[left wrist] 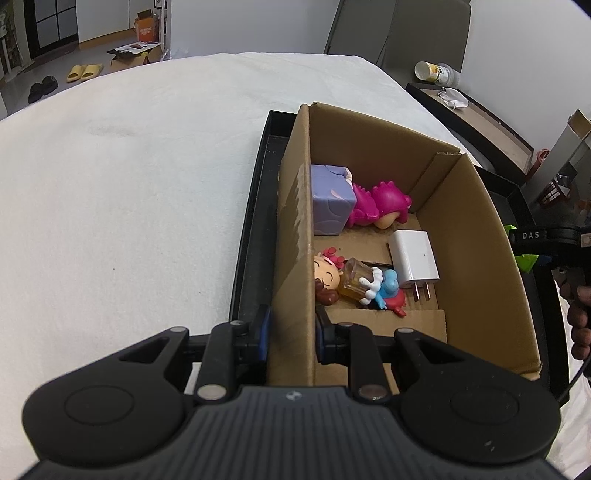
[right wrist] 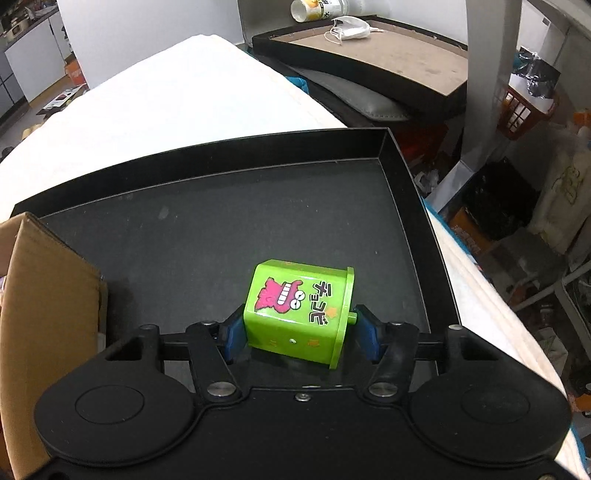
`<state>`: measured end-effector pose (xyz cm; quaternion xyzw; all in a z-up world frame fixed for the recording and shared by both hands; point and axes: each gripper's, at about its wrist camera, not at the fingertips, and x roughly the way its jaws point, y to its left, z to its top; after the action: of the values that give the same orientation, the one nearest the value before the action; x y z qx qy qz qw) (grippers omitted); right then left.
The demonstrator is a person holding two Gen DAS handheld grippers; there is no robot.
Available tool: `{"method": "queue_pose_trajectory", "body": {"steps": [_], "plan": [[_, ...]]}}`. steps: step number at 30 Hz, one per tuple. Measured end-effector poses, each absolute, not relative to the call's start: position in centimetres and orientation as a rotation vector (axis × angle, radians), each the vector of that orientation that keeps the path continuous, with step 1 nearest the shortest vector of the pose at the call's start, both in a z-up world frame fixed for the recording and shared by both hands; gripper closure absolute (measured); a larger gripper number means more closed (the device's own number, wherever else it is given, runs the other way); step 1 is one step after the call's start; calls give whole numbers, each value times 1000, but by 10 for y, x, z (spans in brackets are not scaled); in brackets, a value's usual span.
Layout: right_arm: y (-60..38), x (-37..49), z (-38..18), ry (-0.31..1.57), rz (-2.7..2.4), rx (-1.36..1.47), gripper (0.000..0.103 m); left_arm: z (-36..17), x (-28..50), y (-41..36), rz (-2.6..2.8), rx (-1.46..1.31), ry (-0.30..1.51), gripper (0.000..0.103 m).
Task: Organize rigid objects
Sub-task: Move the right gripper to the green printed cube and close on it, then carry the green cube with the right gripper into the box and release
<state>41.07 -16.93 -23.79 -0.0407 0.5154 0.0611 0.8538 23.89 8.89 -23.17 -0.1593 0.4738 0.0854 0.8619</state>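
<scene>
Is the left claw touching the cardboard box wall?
Touching. The left wrist view shows the left claw shut on the cardboard box wall, one blue pad each side.

the green box (right wrist: 299, 312) lying on its side carries black japanese katakana, チョコビ, printed beside a pink cartoon crocodile face. white letters "das" (left wrist: 530, 235) stand on a black gripper part at the right edge of the left wrist view. print on the far white bottle (right wrist: 325, 6) is too small to read.

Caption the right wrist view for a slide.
Right hand-held gripper straddles a green toy box lying on the black tray.
</scene>
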Motion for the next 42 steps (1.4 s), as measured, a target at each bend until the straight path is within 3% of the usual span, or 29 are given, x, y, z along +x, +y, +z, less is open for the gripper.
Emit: {"method": "queue_pose_trajectory", "body": {"steps": [28, 42], "plan": [[-169, 376, -169, 1006, 189, 35, 46, -226, 233, 89, 156, -326, 989, 81], [-128, 354, -139, 937, 452, 76, 46, -227, 233, 94, 141, -347, 986, 81]]}}
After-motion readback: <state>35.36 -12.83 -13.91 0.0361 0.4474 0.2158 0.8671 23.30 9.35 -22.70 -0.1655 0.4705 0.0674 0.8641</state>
